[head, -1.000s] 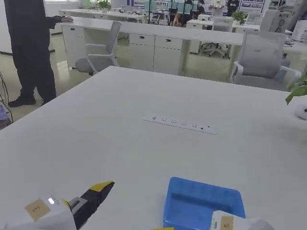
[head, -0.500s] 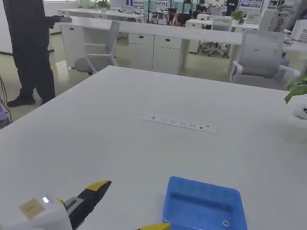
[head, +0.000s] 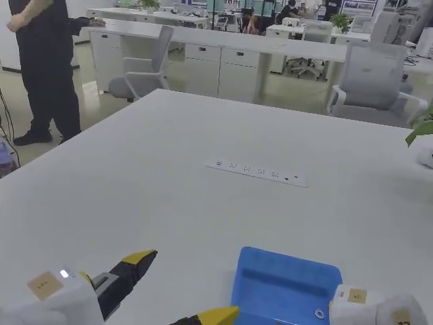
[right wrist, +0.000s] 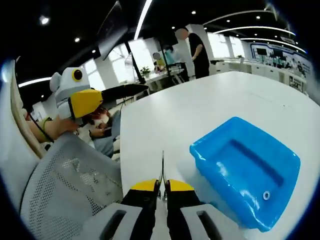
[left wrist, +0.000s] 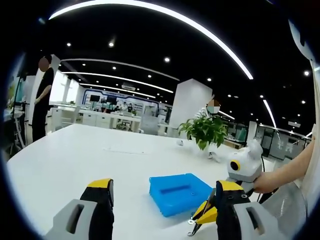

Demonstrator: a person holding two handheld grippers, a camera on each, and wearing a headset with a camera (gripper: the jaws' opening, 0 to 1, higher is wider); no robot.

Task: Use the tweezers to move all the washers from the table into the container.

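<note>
Left gripper (head: 177, 288) is hovering low over the near edge of the white counter (head: 169, 169). Its jaws are standing wide apart and gripping nothing.

Right gripper (right wrist: 162, 186) is sitting at the near right, with a hand (left wrist: 272, 180) wrapping its handle. Its jaws are pinching shut on the tweezers (right wrist: 162, 169). In the right gripper view, the thin tips are pointing forward over the counter, beside the container and apart from it.

Blue container (head: 270, 277) is resting on the counter just ahead of the two grippers, open side up. One washer (right wrist: 266, 195) is lying on its floor, close to the wall nearest the right gripper.

Farther back, a power strip (head: 257, 172) is lying flat mid-counter. A person (head: 44, 68) is standing on the floor off the far left corner.
</note>
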